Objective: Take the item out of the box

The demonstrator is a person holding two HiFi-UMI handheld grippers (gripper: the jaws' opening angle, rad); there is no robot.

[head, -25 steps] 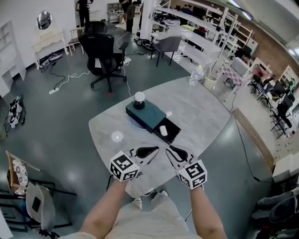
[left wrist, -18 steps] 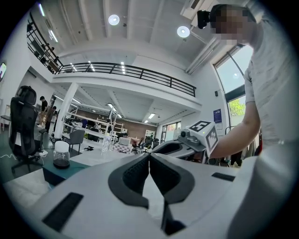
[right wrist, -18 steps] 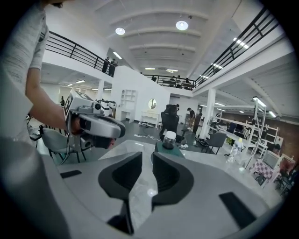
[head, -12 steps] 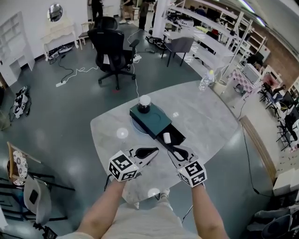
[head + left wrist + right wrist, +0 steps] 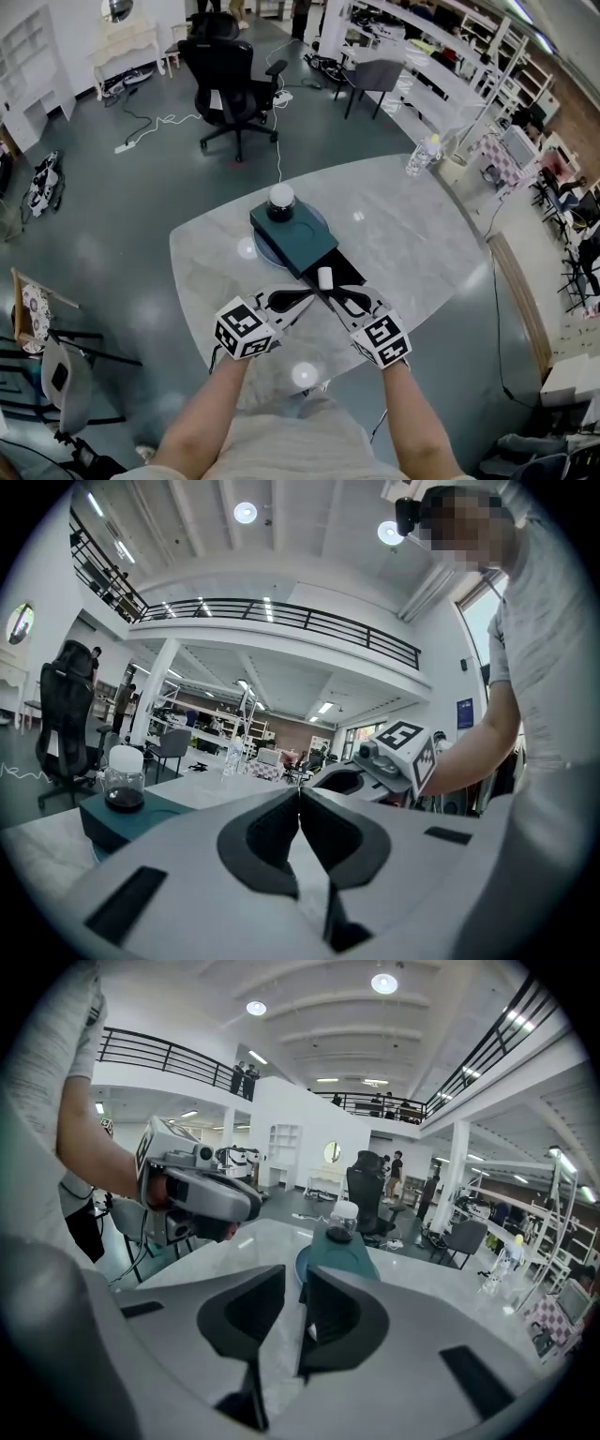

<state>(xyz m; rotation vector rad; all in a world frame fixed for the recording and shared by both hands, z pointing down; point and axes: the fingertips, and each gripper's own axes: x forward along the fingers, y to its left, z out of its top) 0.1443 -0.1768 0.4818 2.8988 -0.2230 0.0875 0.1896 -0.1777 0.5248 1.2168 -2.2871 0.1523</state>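
Open workshop. On a grey tabletop [image 5: 403, 234], a teal box [image 5: 292, 234] has its drawer [image 5: 345, 274] out, exposing a small white item [image 5: 324, 277]. Just before it, the right claw [image 5: 334, 298] is slightly apart and empty, seemingly readied to grasp. The left claw [image 5: 309, 298] is together.

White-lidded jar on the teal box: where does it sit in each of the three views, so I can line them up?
Head view: the white-lidded jar is just above centre, on the far end of the teal box.
Left gripper view: the jar is at the left, mid-height, on the box.
Right gripper view: the jar is just right of centre, on the box.
Shared landmark: the teal box beneath it.
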